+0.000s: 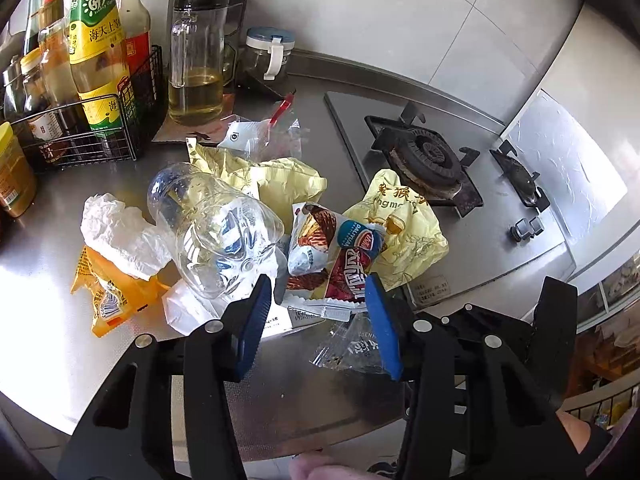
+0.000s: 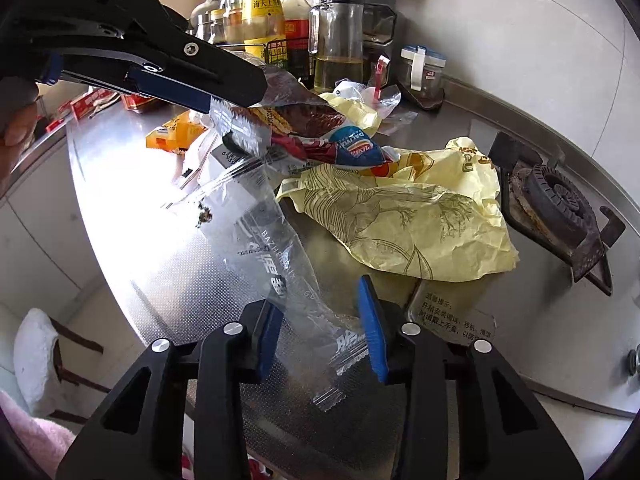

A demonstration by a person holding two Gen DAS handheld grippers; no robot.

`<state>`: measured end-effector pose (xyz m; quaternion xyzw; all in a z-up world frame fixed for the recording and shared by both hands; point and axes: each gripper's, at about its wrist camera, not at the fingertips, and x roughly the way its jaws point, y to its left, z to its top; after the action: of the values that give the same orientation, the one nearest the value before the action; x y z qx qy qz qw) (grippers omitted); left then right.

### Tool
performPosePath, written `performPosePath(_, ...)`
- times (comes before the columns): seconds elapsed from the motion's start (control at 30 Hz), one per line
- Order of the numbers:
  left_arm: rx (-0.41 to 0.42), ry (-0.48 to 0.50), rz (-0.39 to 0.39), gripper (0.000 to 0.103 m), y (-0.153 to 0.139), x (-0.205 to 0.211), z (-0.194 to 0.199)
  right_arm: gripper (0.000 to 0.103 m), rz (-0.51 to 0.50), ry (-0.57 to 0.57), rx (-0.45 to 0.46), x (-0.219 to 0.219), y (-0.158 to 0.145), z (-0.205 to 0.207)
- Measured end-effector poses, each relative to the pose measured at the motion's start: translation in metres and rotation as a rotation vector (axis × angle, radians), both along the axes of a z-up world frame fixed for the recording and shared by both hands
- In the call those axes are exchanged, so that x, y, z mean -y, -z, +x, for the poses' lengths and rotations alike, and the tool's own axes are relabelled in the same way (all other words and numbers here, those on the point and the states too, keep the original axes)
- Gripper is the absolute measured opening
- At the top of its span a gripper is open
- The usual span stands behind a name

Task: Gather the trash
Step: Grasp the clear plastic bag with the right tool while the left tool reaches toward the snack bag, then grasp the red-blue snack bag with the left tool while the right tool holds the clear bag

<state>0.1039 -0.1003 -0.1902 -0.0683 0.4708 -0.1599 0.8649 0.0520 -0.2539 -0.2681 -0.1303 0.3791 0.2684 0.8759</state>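
Clear wrapper (image 2: 296, 280) lies between the right hand-held gripper (image 2: 320, 332) pads, untouched. Left hand-held gripper (image 1: 320, 312), part open, straddles snack wrappers (image 1: 320, 248) beside the gas burner (image 1: 428, 156) on the steel counter (image 1: 60, 340).

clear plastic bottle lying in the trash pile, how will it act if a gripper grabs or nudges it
The clear bottle looks empty, so probably light. It lies on its side, so a nudge may roll it. Its thin, dented wall would likely buckle under the pads.

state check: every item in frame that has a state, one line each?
left gripper: part open, snack wrapper between its pads
right gripper: part open, straddling clear wrapper, which lies flat
plastic bottle: empty, on its side
oil jug: upright, lid on, partly full
yellow paper bag: crumpled
gas burner: unlit
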Motion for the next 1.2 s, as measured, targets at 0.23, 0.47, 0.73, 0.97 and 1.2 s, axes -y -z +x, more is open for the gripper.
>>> performPosePath(0.23,-0.038,-0.007,0.007,0.043,0.014,0.003,0.012,0.028,-0.002,-0.01,-0.026,0.001,0.005,-0.004)
performPosePath(0.47,-0.039,0.002,-0.02,0.049,0.015,0.01,0.016,0.016,0.0,-0.031,-0.043,0.003,0.002,-0.007)
performPosePath(0.73,-0.033,0.015,-0.032,0.046,0.014,0.015,0.025,0.013,0.024,-0.034,-0.058,0.015,-0.01,-0.015)
performPosePath(0.97,0.076,0.071,0.031,0.057,-0.004,0.038,0.013,0.013,0.025,-0.02,-0.068,0.02,-0.011,-0.017)
performPosePath(1.2,0.05,0.123,0.058,0.059,0.01,0.055,0.028,0.013,0.051,-0.007,-0.085,0.027,-0.012,-0.019)
